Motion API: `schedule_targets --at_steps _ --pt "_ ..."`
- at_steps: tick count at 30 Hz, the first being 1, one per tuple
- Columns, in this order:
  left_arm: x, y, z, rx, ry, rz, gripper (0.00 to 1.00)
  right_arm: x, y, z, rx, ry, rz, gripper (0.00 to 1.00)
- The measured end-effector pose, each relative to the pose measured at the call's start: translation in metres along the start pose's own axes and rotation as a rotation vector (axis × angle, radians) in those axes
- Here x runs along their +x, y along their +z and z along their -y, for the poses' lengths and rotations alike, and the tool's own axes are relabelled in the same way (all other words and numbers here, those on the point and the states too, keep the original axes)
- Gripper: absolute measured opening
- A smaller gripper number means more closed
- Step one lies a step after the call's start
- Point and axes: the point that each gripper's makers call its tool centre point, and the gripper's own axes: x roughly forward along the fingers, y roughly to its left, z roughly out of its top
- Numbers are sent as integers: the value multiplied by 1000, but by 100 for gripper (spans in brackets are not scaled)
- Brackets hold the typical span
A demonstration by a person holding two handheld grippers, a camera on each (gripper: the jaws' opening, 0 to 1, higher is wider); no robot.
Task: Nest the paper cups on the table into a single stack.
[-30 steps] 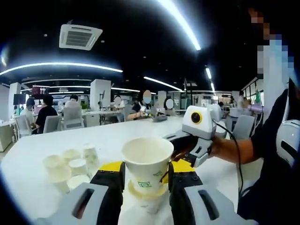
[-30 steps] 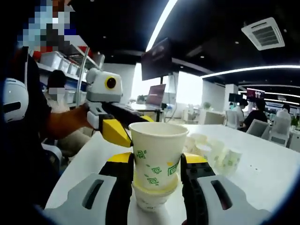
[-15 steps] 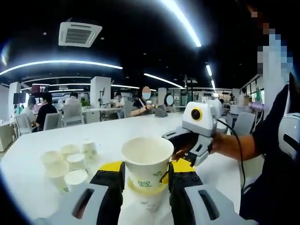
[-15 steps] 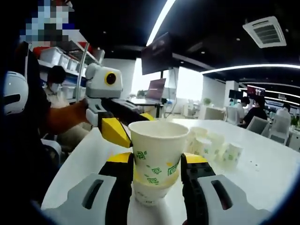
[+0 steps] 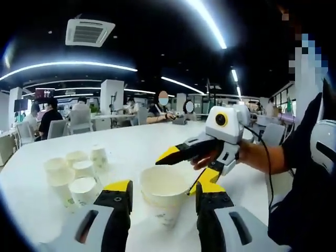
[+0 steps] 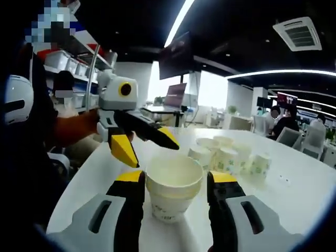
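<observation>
A short stack of nested white paper cups [image 5: 165, 211] with green print stands on the white table [image 5: 137, 144]. My left gripper [image 5: 163, 191] is open, its yellow-tipped jaws standing just clear of the stack on both sides. From the far side, my right gripper [image 5: 188, 168] reaches over the same stack with its jaws spread. In the right gripper view the stack [image 6: 167, 206] sits between the parted jaws of my right gripper [image 6: 175, 181], and my left gripper [image 6: 149, 149] hangs open beyond it. Several loose cups [image 5: 71, 173] stand grouped at the left.
The loose cups [image 6: 227, 157] stand to the right of the stack in the right gripper view. The table [image 6: 294, 194] stretches away beyond them. A person's forearm [image 5: 262, 157] holds the right gripper. Seated people, chairs and desks fill the office behind.
Both grippers have let go of the cups and opened. The upper cup has dropped into the one below, and the stack now sits lower between the jaws.
</observation>
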Motion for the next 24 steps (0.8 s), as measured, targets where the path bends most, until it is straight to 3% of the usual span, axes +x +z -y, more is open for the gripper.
schedule_targets --at_steps 9,16,20,24 --pt "-14 -3 -7 -45 84 39 54 -10 13 -5 19 -7 46 53" --pt "-37 -1 -38 -63 168 62 52 -28 33 -7 24 -39 78 55" --pt "-49 -7 -63 -9 262 5 52 -44 35 -9 -67 -77 -61 66" --pt "-54 -8 -77 -27 302 -5 53 -55 49 -19 -108 -84 -92 83"
